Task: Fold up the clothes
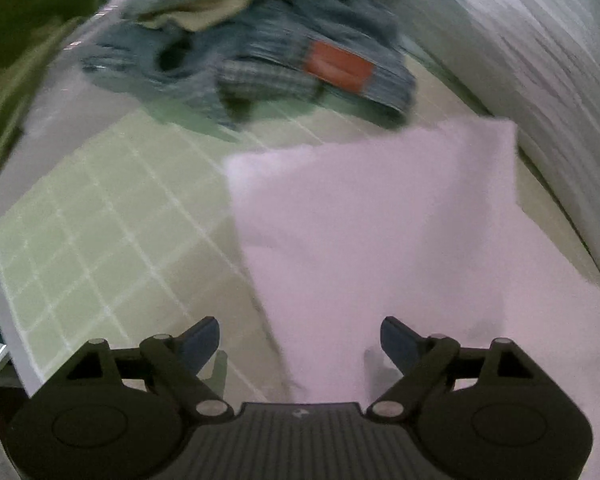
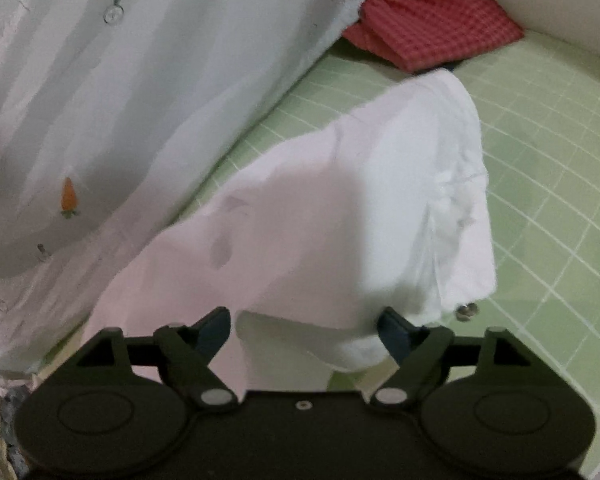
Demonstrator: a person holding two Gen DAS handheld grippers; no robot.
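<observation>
Left gripper (image 1: pixel 300 340): jaws spread, gripping nothing, over white garment (image 1: pixel 372 216) at lower centre. Right gripper (image 2: pixel 304 330): likewise released above it. Jeans (image 1: pixel 260 68), upper centre: red-orange patch (image 1: pixel 337 65), writing unreadable. Green grid mat (image 1: pixel 100 216) beneath.

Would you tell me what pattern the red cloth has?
A small red check, clearest in the right wrist view.

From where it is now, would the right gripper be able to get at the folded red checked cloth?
Probably yes: the right gripper is open, and the red checked cloth lies uncovered beyond the white garment.
</observation>
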